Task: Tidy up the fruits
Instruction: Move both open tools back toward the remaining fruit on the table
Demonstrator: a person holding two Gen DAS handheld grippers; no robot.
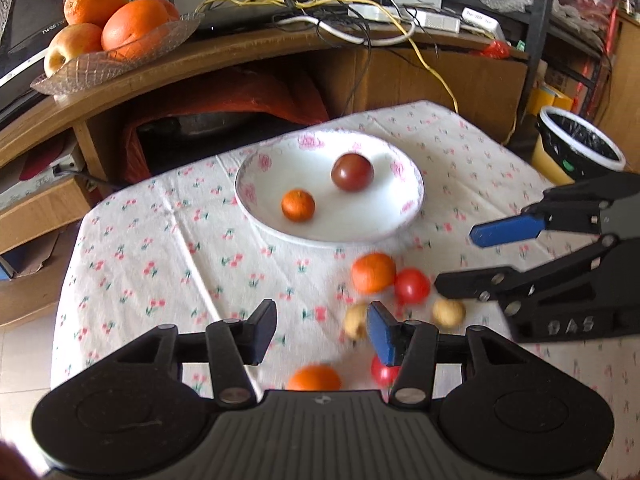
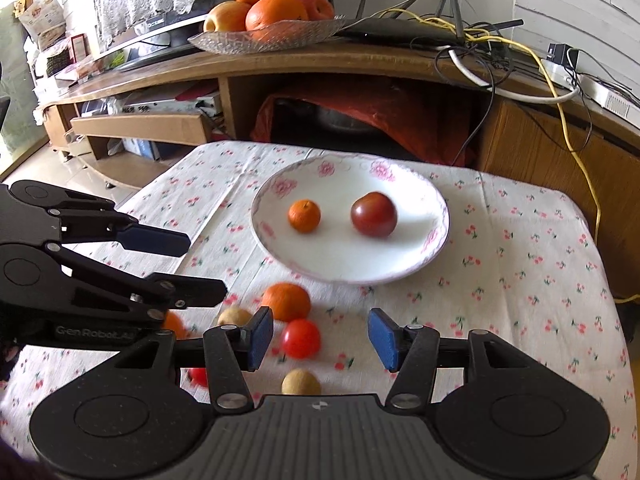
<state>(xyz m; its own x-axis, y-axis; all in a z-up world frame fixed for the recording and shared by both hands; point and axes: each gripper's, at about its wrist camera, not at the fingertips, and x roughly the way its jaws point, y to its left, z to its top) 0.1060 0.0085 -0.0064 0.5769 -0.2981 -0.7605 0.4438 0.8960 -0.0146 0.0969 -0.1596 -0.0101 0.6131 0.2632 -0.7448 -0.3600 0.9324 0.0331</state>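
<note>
Tablecloth [image 2: 520, 280] strewn fruit; plate [image 2: 400, 272] two; grippers agape

My 2 matte-black tools

Each hand-held gripper, left [image 1: 322, 334] and right [image 2: 320, 338], has blue pads [image 2: 382, 338], silver rivets, round side housings and a ribbed centre; the left one's side reads "GenRobot.AI".

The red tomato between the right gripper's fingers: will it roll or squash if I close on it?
The red tomato looks round and glossy, so it will probably roll if nudged off-centre. Its skin looks smooth, likely slippery and soft: squeeze gently. The orange touches it behind and may get bumped.
</note>
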